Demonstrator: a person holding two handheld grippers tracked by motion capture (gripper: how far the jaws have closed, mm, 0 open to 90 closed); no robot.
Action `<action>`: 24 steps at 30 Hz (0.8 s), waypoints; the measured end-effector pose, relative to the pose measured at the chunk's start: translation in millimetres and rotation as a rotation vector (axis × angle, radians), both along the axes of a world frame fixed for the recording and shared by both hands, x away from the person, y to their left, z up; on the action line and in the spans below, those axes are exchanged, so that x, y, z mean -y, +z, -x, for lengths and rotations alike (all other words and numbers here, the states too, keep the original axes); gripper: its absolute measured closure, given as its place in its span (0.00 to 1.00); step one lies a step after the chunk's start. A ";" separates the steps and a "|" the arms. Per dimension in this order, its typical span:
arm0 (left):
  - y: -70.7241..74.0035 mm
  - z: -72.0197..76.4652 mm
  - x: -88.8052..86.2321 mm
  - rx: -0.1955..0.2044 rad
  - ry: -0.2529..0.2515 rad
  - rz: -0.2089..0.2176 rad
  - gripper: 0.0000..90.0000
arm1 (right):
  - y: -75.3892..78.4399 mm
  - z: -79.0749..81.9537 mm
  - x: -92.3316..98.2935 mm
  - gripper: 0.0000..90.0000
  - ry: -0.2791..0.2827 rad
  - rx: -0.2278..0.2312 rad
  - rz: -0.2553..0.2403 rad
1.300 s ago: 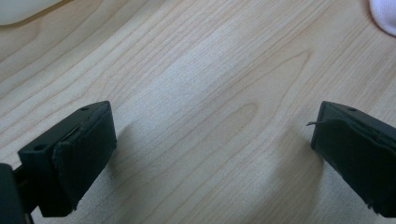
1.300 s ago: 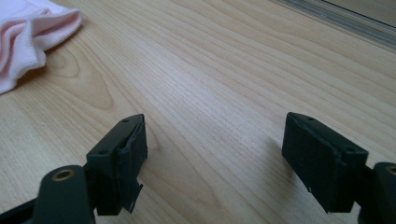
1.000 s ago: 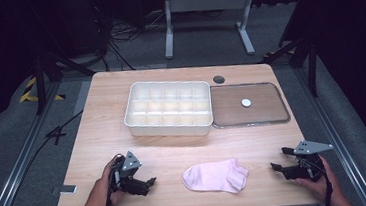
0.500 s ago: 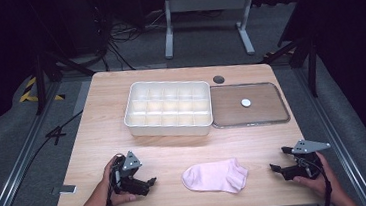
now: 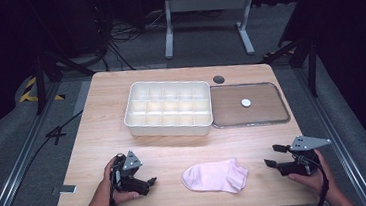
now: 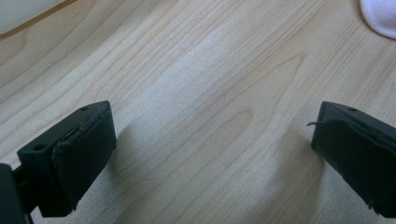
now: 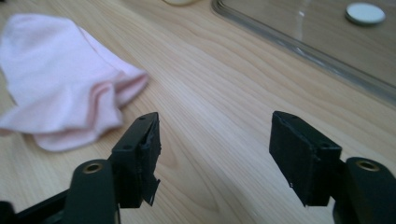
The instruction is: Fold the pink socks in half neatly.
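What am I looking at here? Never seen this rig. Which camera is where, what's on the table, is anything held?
No robot arm here: a person holds a hand-held two-jaw gripper in each hand. The high view looks down from above the person's side of the table; the left gripper is at its left, the right gripper at its right. The other two pictures come from small cameras riding on each gripper, looking along its black jaws.

On the table: a pink sock lying flat between the two grippers, a white divided organizer box farther back, and beside it a clear lid with a small white knob.

Nothing is held. Both grippers are open over bare wood. The right one's jaws have just been closing a little, with nothing between them; the sock lies ahead to one side in its view.
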State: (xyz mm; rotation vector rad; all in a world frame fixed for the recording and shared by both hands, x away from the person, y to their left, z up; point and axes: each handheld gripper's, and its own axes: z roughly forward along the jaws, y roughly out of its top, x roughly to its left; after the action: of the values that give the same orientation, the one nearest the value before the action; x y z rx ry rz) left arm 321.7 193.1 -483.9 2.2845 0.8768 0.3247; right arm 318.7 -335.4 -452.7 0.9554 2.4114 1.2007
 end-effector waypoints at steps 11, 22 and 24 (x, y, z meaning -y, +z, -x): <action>-0.2 0.2 0.2 -0.004 0.002 0.005 0.00 | 20.9 0.0 -52.0 0.44 0.130 0.040 -0.048; -0.2 0.6 0.8 -0.005 0.009 0.005 0.00 | 20.3 2.9 -93.1 0.50 0.228 0.039 -0.022; -0.2 0.8 1.0 -0.005 0.011 0.006 0.00 | 17.5 3.7 -101.2 0.56 0.253 0.031 -0.013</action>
State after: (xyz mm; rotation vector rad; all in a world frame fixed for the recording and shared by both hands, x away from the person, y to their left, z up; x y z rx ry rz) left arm 320.9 192.1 -484.1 2.2770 0.8916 0.3212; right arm 314.9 -234.2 -435.3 0.6435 2.5602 1.3047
